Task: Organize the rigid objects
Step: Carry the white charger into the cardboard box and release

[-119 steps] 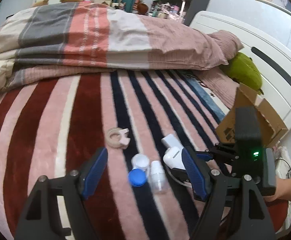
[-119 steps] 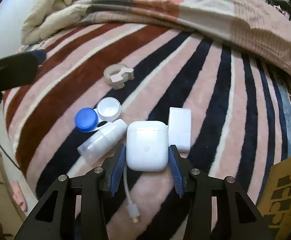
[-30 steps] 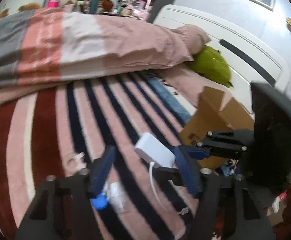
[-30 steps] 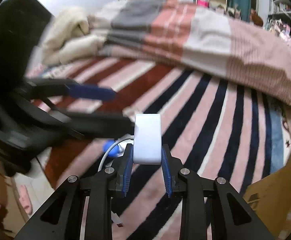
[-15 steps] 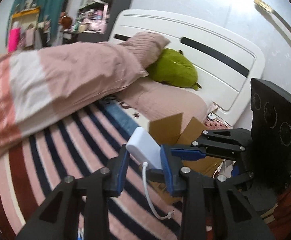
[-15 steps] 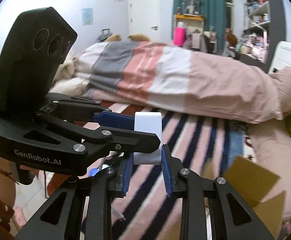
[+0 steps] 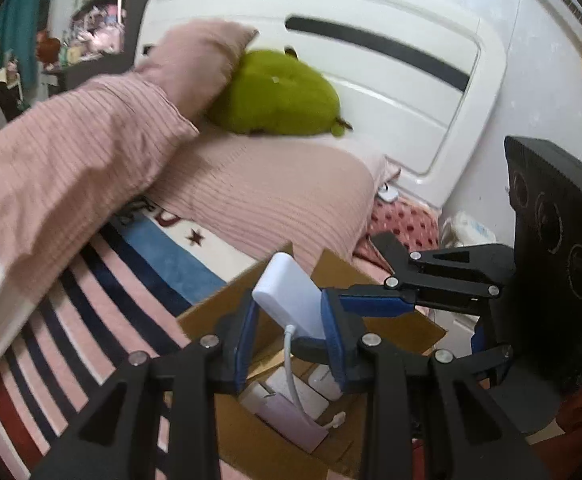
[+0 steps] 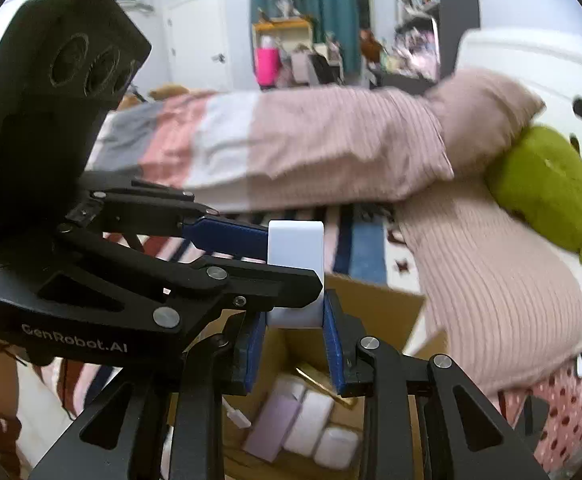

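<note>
Open cardboard box (image 8: pixel 375 312) below both tongs; cases (image 8: pixel 311 420) crowd its floor, pillow (image 8: pixel 491 280) alongside.

We hold both grippers crossed, fingers interleaved. The left gripper (image 7: pixel 291 332) and right gripper (image 8: pixel 293 344) each clamp the white rectangular plastic charger (image 7: pixel 291 296).

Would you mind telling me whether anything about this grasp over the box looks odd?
Yes: both the left hand-held gripper and the right hand-held gripper clamp the same white charger block above the open cardboard box. Its cable dangles loose into the box. A double grip on one small item is unusual.
</note>
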The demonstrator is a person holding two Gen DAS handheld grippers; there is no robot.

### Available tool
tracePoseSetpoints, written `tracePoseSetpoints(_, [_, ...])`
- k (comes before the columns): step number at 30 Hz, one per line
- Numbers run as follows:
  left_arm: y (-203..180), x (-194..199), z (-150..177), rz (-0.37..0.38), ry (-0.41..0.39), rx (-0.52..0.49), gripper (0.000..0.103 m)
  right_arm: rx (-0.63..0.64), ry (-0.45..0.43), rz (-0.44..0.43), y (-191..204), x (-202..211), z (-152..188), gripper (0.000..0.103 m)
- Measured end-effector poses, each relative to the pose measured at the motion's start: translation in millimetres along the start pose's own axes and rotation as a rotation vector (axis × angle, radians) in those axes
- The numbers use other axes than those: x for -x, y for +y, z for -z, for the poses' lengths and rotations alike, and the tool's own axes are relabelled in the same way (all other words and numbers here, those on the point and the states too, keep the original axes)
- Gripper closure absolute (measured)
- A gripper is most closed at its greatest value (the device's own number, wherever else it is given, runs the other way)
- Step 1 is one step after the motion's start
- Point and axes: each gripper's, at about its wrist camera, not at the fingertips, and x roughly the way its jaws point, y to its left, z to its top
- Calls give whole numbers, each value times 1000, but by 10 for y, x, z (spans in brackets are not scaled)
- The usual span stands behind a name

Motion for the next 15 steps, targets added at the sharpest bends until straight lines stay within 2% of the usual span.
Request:
tracePoseSetpoints(2, [-18,-120,31,8,24,4,74,-4,32,14,-90,-63,45,80])
tracePoseSetpoints(4, [-11,-223,75,0,48,15,69,-3,72,30,-138,-133,106,80])
tracePoseSetpoints(6, [13,-281,119,-5,71,28,48,-2,130,46,-171,-211,175,79])
tracePoseSetpoints(7, [33,-289,143,-11,78,34,44,0,153,53,-188,-219,208,75])
tracePoseSetpoints(10, [70,-233,186,-33,82,50,42,14,204,82,-202,-280,269,60])
tracePoseSetpoints(15, [178,126,295,-76,24,83,39,24,178,42,-80,-210,243,59])
